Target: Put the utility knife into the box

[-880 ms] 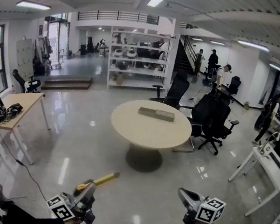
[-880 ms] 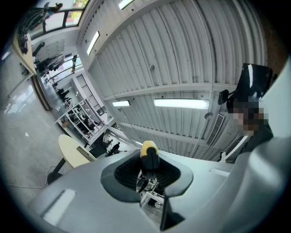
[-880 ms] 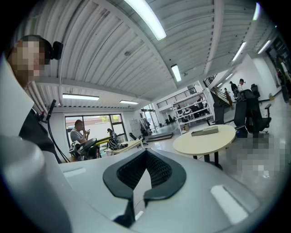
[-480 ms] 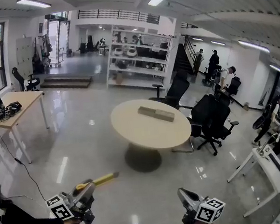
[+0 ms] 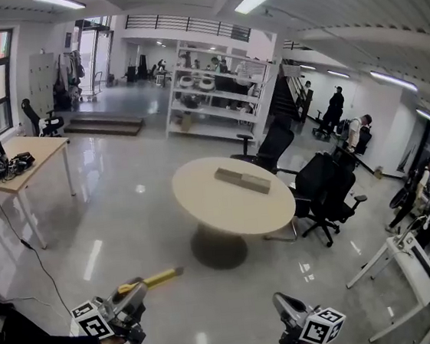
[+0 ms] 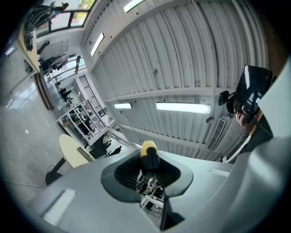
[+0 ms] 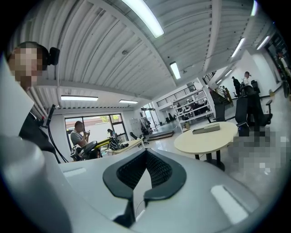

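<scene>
Yellow utility knife [image 5: 154,278] clamped in left tool [image 5: 141,286], tilted up; flat box [image 5: 242,180] on round table [image 5: 215,210].

Left gripper [image 5: 138,289]: held low at the left, tilted upward, jaws clamped on the yellow utility knife [image 5: 156,276] | Right gripper [image 5: 280,300]: held low at the right, pointed about level, jaws closed together, empty | grippers set well apart.

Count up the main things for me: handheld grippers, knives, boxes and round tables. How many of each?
Handheld grippers: 2, the left gripper and the right gripper
Yellow utility knife: 1, clamped in the left gripper
Pale round table: 1
Flat box: 1, lying on that table
Total: 5
</scene>
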Demonstrator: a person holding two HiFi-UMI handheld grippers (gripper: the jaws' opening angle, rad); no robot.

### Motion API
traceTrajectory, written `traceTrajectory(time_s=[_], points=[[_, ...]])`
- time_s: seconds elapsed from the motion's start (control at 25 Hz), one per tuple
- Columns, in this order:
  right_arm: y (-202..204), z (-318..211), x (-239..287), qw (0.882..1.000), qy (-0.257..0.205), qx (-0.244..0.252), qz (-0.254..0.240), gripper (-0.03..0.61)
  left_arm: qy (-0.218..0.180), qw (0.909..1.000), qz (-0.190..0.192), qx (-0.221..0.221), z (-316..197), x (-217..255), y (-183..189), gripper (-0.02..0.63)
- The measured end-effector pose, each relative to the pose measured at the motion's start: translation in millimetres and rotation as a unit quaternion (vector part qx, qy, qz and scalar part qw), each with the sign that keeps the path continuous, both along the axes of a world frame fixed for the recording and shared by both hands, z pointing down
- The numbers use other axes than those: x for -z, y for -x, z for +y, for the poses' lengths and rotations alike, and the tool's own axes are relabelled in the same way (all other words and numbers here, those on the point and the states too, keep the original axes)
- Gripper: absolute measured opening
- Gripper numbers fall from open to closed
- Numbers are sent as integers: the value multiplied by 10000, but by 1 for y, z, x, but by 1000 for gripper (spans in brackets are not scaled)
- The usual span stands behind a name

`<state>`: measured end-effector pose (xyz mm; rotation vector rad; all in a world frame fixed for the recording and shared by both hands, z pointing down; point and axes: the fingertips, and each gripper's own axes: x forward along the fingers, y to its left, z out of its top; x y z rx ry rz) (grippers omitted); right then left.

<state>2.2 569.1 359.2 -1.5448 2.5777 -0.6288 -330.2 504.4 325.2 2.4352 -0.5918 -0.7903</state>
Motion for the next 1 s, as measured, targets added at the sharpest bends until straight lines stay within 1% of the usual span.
traceTrajectory(time_s=[0.16, 0.28, 0.36, 0.48, 0.56, 0.8, 1.0], points=[[13, -13, 6, 10000, -29, 28, -34, 14, 11, 10000, 29, 5, -10, 3, 14, 69], [32, -27, 10, 10000, -39, 52, -52, 14, -37, 10000, 10, 48, -18, 8, 35, 69], [52, -41, 13, 9999, -48, 75, -61, 14, -48, 9999, -25, 97, -27, 10, 59, 69], [95, -72, 20, 9998, -115, 114, -85, 14, -38, 9998, -63, 161, -54, 14, 106, 69], [111, -83, 23, 9997, -162, 139, -106, 14, -31, 9998, -81, 189, -63, 15, 124, 69], [133, -100, 14, 9999, -79, 91, -122, 14, 111, 9997, -108, 198, -79, -1, 153, 69], [139, -108, 7, 9999, 9, 90, -59, 14, 197, 9996, -64, 205, -91, -10, 160, 69]])
